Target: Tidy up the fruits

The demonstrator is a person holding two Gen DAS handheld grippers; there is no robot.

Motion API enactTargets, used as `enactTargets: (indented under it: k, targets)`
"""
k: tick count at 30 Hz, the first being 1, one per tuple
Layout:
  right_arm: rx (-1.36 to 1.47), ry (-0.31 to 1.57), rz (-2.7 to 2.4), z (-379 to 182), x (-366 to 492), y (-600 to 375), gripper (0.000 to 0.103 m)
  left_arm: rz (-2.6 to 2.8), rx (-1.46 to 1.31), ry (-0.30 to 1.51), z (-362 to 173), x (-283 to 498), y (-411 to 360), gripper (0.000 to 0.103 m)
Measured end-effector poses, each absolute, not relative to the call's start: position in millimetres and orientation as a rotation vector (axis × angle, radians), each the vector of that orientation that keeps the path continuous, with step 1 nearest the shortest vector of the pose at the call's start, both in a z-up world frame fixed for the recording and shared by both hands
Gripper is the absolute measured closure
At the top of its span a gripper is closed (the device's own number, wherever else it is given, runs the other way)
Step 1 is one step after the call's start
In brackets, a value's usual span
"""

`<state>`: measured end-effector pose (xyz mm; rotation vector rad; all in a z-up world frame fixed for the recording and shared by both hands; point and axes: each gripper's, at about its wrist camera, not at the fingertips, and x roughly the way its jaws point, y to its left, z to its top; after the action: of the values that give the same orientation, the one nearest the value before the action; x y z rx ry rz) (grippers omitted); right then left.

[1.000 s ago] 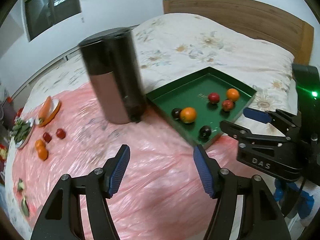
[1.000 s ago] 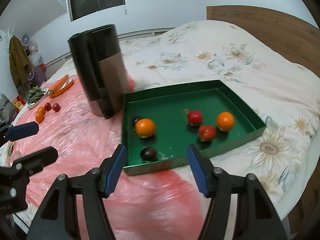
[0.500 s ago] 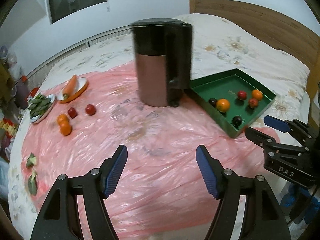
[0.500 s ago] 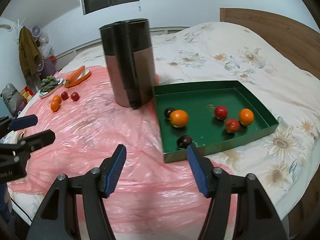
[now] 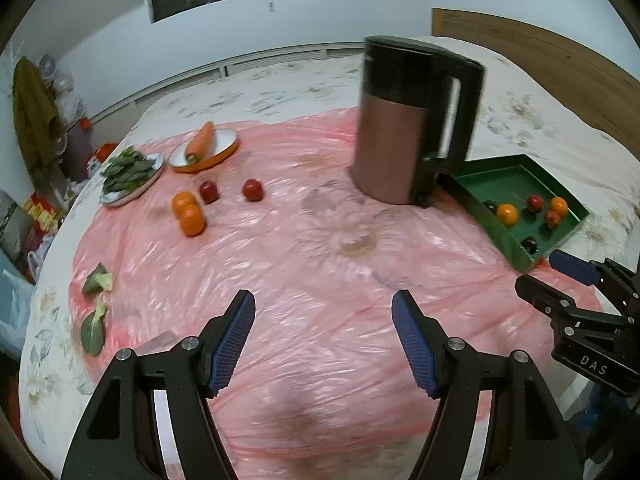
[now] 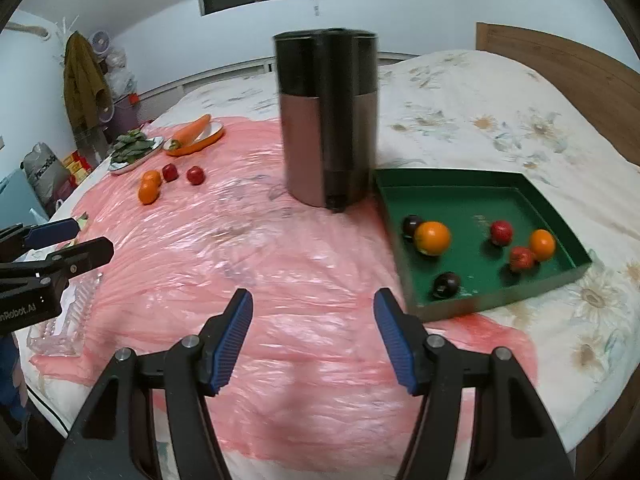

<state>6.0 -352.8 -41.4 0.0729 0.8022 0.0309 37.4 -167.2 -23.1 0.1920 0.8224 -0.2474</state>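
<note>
- Tray (image 6: 532, 190): shallow, dark green, rectangular, on the bed at the right edge of the pink sheet (image 6: 280, 280), just beside the kettle (image 6: 328, 120).
- Fruit in tray: one large orange (image 6: 432, 238) touching a dark plum (image 6: 411, 224); a second dark plum (image 6: 447, 284) near the front wall; a red fruit (image 6: 501, 233); a small orange (image 6: 542, 245) touching another red fruit (image 6: 521, 259).
- Loose fruit on sheet, well apart from the tray: two oranges (image 5: 188, 214) touching one another, with two red fruits (image 5: 230, 191) near them, one apart from the other.
- Kettle: tall, upright, black top and handle, copper-brown body.
- Carrot (image 5: 200, 142): lying across an orange-rimmed dish (image 5: 224, 148).
- Greens (image 5: 128, 168): heaped on a plate beside the dish; two loose leaves (image 5: 96, 304) at the sheet's left edge.
- Left gripper (image 5: 323, 340): fingers spread wide, blue pads, nothing held, above bare sheet.
- Right gripper (image 6: 313, 334): fingers likewise spread wide, nothing held, above the sheet near the tray's front corner.
</note>
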Motion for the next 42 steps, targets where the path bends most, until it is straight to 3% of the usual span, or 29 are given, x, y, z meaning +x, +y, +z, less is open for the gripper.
enactTargets:
  k: [26,42]
  targets:
    - [-0.03,0.823,0.295,-68,94,-245,0.011,-0.036,0.001,0.836,-44,111,-42,0.038]
    - [-0.121,0.771,0.575,-77,267,-178,0.012,-0.002,-0.079,0.904,-96,231,-25,0.038]
